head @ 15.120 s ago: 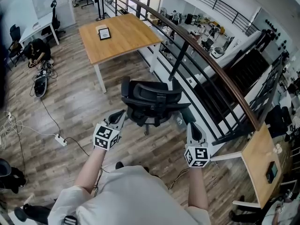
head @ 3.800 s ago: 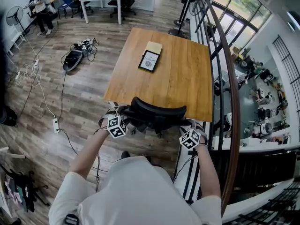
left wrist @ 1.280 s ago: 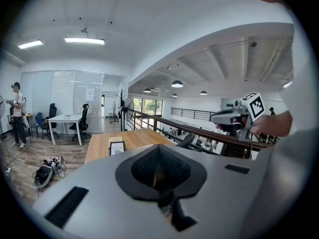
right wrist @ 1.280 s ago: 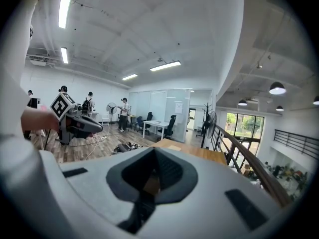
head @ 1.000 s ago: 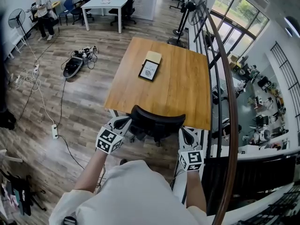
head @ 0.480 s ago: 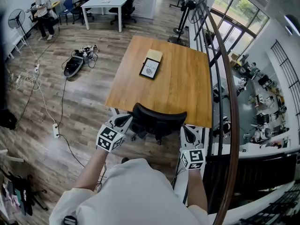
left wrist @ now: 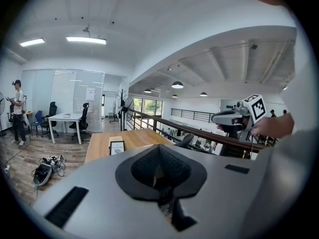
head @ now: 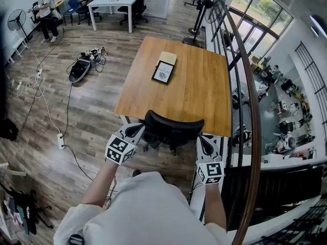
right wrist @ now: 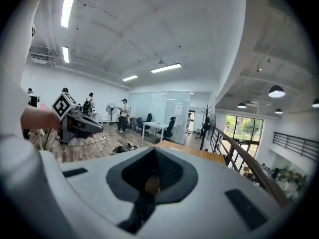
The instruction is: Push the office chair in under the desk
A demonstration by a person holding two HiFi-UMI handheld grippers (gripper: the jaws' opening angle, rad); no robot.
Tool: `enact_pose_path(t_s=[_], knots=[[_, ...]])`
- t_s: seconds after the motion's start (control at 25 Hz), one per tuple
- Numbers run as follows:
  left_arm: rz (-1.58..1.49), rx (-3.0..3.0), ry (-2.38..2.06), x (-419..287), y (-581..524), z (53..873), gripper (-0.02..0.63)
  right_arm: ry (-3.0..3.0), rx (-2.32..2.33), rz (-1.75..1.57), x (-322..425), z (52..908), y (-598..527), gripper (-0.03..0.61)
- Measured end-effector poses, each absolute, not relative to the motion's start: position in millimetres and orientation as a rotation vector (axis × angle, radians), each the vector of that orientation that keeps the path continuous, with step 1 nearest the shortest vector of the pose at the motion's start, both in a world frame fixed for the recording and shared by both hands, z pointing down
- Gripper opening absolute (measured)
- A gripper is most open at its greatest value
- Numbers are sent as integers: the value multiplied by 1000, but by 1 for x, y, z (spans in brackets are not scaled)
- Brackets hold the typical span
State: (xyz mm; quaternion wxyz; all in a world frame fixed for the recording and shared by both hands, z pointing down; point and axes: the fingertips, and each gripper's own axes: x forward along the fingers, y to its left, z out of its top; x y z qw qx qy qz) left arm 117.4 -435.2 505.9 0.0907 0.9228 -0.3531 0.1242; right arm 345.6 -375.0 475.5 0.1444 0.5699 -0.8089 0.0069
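Note:
The black office chair [head: 171,129] stands at the near edge of the wooden desk [head: 189,93], its backrest towards me and its seat hidden under the desktop. My left gripper [head: 135,131] sits shut by the backrest's left end, and my right gripper [head: 203,144] sits shut by its right end. I cannot tell whether either touches the chair. In the left gripper view the shut left gripper [left wrist: 160,179] holds nothing, and the desk [left wrist: 102,143] lies ahead. The right gripper [right wrist: 148,185] is also shut and holds nothing.
A framed card [head: 163,72] and a tan notebook [head: 167,58] lie on the desk. A dark railing [head: 249,111] runs along the right. Cables and a power strip [head: 60,142] trail over the floor at left. A person [head: 43,9] stands far back left.
The chair has gone from the open floor by the railing to the desk's near edge. Since a second ago the chair and both grippers have kept still.

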Motion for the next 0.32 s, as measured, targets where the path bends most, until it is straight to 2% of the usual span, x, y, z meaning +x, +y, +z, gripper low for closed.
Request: enact_pose_path(t_s=[0.32], knots=[[368,2744,-1048,119,-437,506,-6,-2325,1647,9,349,474,-377,2]])
